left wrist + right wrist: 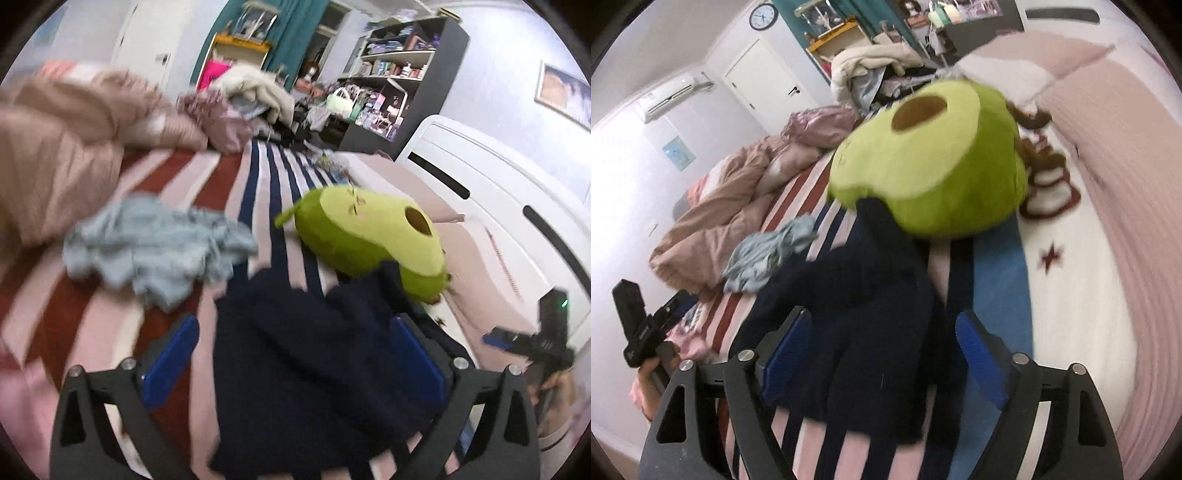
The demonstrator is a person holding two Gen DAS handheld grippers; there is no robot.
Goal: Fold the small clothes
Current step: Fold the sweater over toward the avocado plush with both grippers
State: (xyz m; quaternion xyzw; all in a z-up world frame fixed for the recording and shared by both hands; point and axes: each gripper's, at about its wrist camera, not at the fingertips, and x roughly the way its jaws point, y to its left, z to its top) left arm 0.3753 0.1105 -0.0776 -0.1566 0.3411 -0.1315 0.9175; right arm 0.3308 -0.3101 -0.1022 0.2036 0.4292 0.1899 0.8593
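Observation:
A dark navy garment (303, 354) lies crumpled on the striped bedsheet (173, 173), with one end against a green avocado plush (369, 236). My left gripper (295, 354) stands wide open over it, the cloth lying between the blue pads (173, 354) without being pinched. In the right wrist view the same navy garment (871, 314) stretches from the avocado plush (931, 158) toward my right gripper (884, 350), which is also open and straddles the cloth loosely. A crumpled light blue garment (155, 243) (768, 251) lies to the left of the navy one.
A bunched beige-pink duvet (55, 147) (716, 221) fills the bed's left side, with more piled clothes (243, 99) at the far end. A white headboard (498, 192) and pink pillows (1108, 166) are on the right. A dark bookshelf (402, 66) stands beyond the bed.

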